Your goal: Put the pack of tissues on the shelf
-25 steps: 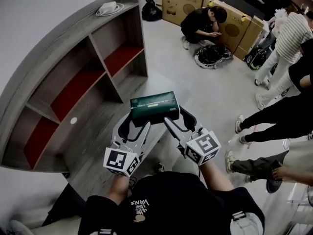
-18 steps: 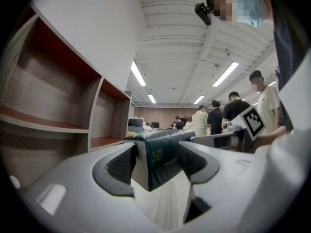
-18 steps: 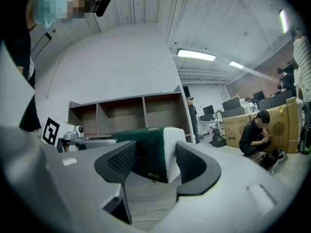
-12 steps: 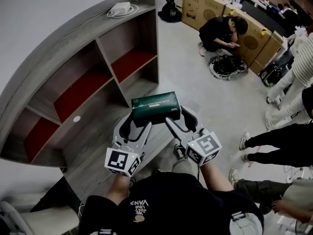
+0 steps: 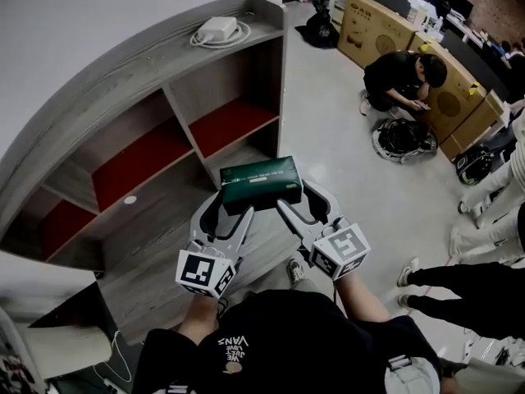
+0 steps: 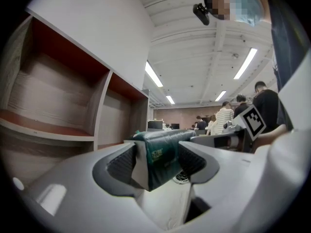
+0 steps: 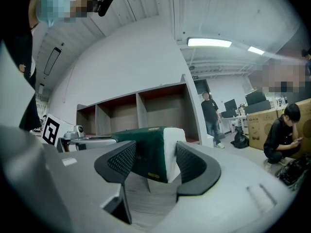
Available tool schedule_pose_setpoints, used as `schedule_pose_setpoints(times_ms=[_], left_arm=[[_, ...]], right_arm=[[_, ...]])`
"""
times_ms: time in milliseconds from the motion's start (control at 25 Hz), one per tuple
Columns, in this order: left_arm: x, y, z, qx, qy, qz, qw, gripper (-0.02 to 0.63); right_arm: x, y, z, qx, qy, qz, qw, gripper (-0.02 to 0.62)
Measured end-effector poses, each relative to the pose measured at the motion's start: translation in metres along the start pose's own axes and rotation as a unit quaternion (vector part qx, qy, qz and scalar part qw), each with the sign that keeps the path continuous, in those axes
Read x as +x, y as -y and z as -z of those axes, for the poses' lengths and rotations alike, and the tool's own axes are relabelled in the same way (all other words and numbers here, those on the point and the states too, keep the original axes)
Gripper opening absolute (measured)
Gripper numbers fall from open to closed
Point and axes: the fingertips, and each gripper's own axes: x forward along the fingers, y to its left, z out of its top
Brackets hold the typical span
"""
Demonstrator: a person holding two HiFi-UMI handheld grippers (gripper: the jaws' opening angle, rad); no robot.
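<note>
The pack of tissues (image 5: 260, 184), dark green with white ends, is held in the air at the middle of the head view, one end in each tool. The left tool (image 5: 230, 207) has its jaws closed on the pack's left end. The right tool (image 5: 303, 200) is clamped on the right end. In both gripper views the ribbed black pads press against the pack's sides.

The shelf (image 5: 168, 97) curves across the left half of the head view. It has grey wooden boards and open compartments with red panels inside. The pack hangs in front of its lower right part, apart from the boards. A white charger with a coiled cable (image 5: 220, 29) lies on the shelf's top board, upper left of centre. A small white round thing (image 5: 130, 199) sits on a lower board, left of the left tool.

Other things are on the grey floor at the right. A crouching person (image 5: 404, 74) is in front of cardboard boxes (image 5: 381, 21) at the upper right, with a black bag (image 5: 402, 138) just below. Other people's legs (image 5: 459, 276) reach in from the right edge. In the right gripper view a standing person (image 7: 211, 115) is just right of the shelf's end.
</note>
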Motion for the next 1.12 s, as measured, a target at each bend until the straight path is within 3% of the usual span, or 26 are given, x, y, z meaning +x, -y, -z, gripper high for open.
schedule_pose_setpoints(times_ms=[560,840,1120], left_arm=[[0.047,-0.032,-0.002,0.026,0.015,-0.118,0.9926,0.301],[0.076,-0.064,-0.004,0.037,0.009,-0.158,0.9868,0.301],[0.082,-0.069,0.004,0.051,0.008,-0.19,0.9803,0.301]], right_arm=[[0.064,0.048,-0.009,-0.019,0.0,-0.115,0.993,0.235],[0.11,0.067,-0.015,-0.021,-0.007,-0.148,0.989,0.235],[0.121,0.074,-0.011,-0.032,0.002,-0.172,0.985,0.235]])
